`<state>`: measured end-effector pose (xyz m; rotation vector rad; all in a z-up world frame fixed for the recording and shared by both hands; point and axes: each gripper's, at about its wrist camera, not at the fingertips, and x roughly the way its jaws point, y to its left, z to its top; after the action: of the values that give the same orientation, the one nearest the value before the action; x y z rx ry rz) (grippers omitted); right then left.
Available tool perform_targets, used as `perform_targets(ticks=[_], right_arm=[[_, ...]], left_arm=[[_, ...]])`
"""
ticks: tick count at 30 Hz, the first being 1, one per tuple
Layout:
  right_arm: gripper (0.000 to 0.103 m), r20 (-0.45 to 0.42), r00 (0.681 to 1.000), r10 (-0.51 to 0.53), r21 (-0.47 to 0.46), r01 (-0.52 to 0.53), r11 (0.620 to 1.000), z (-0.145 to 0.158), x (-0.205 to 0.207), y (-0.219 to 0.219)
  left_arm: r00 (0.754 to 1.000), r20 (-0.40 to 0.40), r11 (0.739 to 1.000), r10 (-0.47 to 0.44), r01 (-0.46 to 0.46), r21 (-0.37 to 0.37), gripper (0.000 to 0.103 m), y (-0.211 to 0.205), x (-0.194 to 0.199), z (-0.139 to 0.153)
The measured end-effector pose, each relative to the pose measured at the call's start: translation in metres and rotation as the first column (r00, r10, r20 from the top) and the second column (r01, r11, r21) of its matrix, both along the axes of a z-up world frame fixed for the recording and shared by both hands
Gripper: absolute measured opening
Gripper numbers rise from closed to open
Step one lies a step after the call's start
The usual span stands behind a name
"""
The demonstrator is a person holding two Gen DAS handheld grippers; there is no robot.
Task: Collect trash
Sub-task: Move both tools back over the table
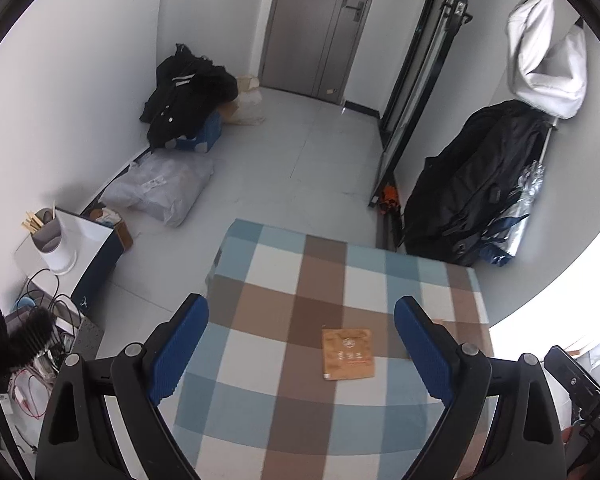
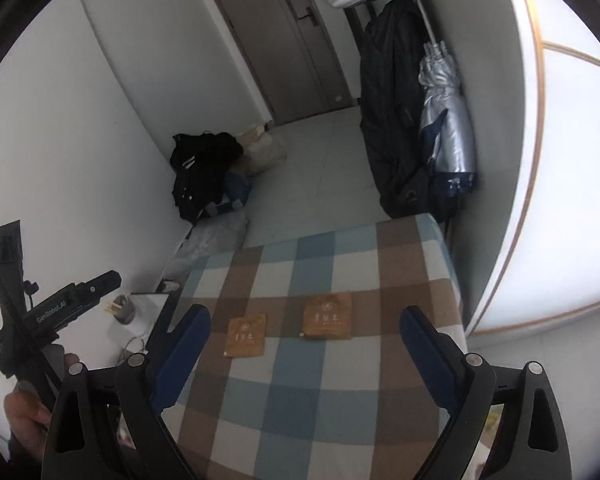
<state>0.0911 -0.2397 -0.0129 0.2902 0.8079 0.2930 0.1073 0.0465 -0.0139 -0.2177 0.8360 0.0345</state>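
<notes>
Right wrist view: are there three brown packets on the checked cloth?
No, only two brown packets lie flat on the checked cloth.

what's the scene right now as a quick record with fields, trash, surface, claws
surface: checked cloth in blue, brown and white
trash: two flat brown packets, left packet and right packet, lying apart on the cloth
left claw: open, empty, above the cloth with a brown packet between its fingers in view, not touched
right claw: open, empty, both packets ahead of it
collected so far: nothing held
background: closed door, dark clothes on the floor
</notes>
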Motion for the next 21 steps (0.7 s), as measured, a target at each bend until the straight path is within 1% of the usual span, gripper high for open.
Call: perform_targets(ticks=[2,5,7,9,11,14,18,19,21], right_arm=[[0.096,-0.021,1.0,0.016,-0.029,-0.017,0.999,-0.009,0.008,0.01],[0.096,-0.063,0.998,0.028,-0.044,-0.031,0.999,-0.029,0.024,0.021],[0.096,-0.074,0.996,0.042,-0.067,-0.047,0.997,-0.04,0.033,0.026],[0.096,-0.098,0.994,0.044,-0.104,-0.054,0.993,-0.05,0.042,0.03],[0.096,-0.133,0.989,0.069,-0.103,-0.083,0.991,-0.061,0.051,0.031],[0.096,-0.177,0.982,0.07,-0.118,-0.092,0.989,-0.076,0.066,0.032],[0.096,-0.212,0.975,0.067,-0.149,-0.1,0.984,-0.093,0.086,0.037],[0.096,-0.231,0.972,0.049,-0.152,-0.085,0.985,-0.096,0.091,0.038],[0.096,-0.256,0.965,0.05,-0.15,-0.091,0.984,-0.105,0.1,0.041]], left_arm=[[0.999,-0.032,1.0,-0.014,0.014,0.003,0.092,0.003,0.005,-0.003],[0.999,-0.047,0.999,-0.019,0.021,0.043,0.092,0.004,0.009,-0.006],[0.997,-0.062,0.998,-0.043,0.045,0.034,0.092,0.004,0.011,-0.007],[0.996,-0.086,0.999,-0.039,0.039,0.004,0.092,0.01,0.012,-0.01],[0.994,-0.106,0.999,-0.034,0.033,-0.013,0.092,0.014,0.015,-0.013],[0.989,-0.149,1.0,-0.021,0.021,-0.004,0.092,0.018,0.022,-0.019],[0.987,-0.162,1.0,-0.01,0.011,0.005,0.092,0.019,0.03,-0.022],[0.987,-0.162,1.0,-0.008,0.008,0.001,0.092,0.019,0.031,-0.022],[0.986,-0.166,1.0,0.003,-0.004,-0.007,0.092,0.021,0.034,-0.023]])
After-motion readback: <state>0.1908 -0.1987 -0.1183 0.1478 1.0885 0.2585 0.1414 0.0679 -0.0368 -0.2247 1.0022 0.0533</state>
